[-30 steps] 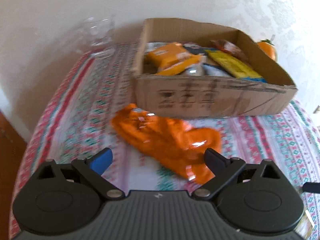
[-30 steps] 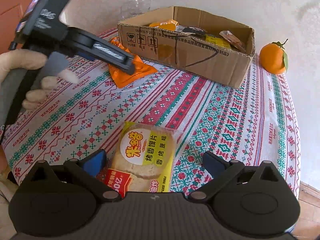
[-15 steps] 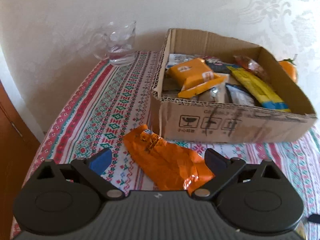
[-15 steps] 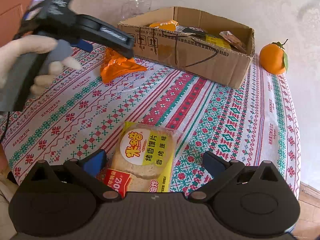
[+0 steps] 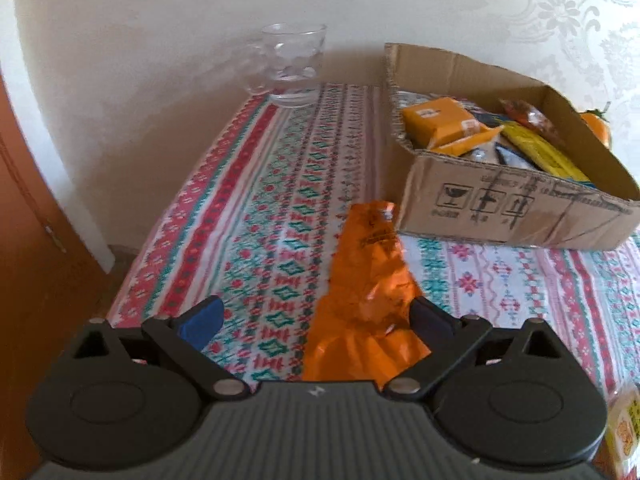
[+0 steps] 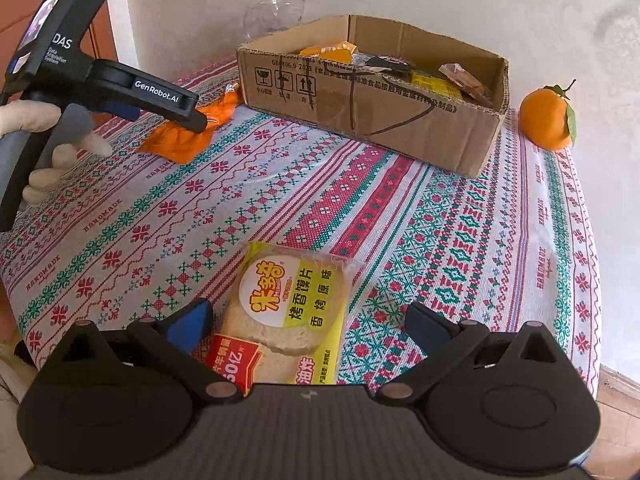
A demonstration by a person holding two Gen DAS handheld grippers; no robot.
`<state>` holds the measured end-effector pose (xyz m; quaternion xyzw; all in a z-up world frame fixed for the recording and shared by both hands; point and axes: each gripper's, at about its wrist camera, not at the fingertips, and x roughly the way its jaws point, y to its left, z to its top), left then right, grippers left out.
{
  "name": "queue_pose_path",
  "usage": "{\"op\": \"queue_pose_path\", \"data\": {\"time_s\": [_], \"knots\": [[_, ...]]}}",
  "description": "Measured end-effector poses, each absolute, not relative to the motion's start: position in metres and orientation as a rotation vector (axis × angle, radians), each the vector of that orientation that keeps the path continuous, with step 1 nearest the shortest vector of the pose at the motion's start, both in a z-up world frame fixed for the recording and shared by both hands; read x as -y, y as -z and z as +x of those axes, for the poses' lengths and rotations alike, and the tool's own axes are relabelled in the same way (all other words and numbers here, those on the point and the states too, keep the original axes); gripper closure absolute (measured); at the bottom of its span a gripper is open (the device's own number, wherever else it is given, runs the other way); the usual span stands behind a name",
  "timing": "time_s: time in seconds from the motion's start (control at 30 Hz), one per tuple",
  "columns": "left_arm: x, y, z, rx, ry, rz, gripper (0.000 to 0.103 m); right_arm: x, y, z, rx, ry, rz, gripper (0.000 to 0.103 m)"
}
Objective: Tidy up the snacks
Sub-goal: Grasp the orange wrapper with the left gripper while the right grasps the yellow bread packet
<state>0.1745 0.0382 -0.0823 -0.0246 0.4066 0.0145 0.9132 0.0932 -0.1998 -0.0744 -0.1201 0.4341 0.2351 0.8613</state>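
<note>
- Looking along the left gripper (image 5: 316, 320), the left wrist view shows its two fingers spread wide apart, with an orange foil snack packet (image 5: 368, 292) lying on the patterned tablecloth (image 5: 256, 208) between them, nearer the right-hand finger; whether that finger touches the foil I cannot tell.
- The packet's far end reaches almost to the front wall of the cardboard box (image 5: 516, 212), which stands on the cloth and holds an orange wrapped block (image 5: 436, 122), a yellow packet (image 5: 540, 152) and other wrappers.
- Only this view gives the clear glass cup (image 5: 294, 66) sharply, standing by the wall at the cloth's far edge, and the brown door (image 5: 36, 240) at left.
- A tangerine (image 5: 598, 128) just peeks over the box's far wall, and a sliver of yellow wrapper (image 5: 624, 432) shows at the lower right edge.
- From the right wrist view, the right gripper (image 6: 308, 324) also stands with fingers wide apart, a yellow toasted bun-slice packet (image 6: 292, 312) lying flat between them, closer to the left-hand finger.
- Only here is the left gripper (image 6: 196, 118) seen from outside, held by a gloved hand (image 6: 52, 148), its tip low over the orange packet (image 6: 180, 140).
- The whole tangerine (image 6: 546, 118) sits just beside the box (image 6: 368, 108), by the right corner; the cup (image 6: 274, 16) is a faint shape behind the box.
</note>
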Motion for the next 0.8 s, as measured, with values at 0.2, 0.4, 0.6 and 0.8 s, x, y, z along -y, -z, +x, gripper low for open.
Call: {"op": "queue_pose_path", "data": {"time_s": [0.2,0.4,0.6,0.8], "knots": [[-0.023,0.091,0.18,-0.844,0.052,-0.025,0.008,0.199,0.074,0.093,-0.915,-0.483,-0.248,0.0],[-0.022,0.09,0.17,-0.824,0.064,-0.003,0.02,0.199,0.074,0.093,-0.914,-0.481,-0.246,0.0],[-0.016,0.087,0.17,-0.811,0.084,0.009,0.038,0.197,0.073,0.093,-0.922,-0.46,-0.238,0.0],[-0.016,0.088,0.173,-0.817,0.09,0.015,0.035,0.198,0.071,0.094,-0.941,-0.45,-0.206,0.001]]}}
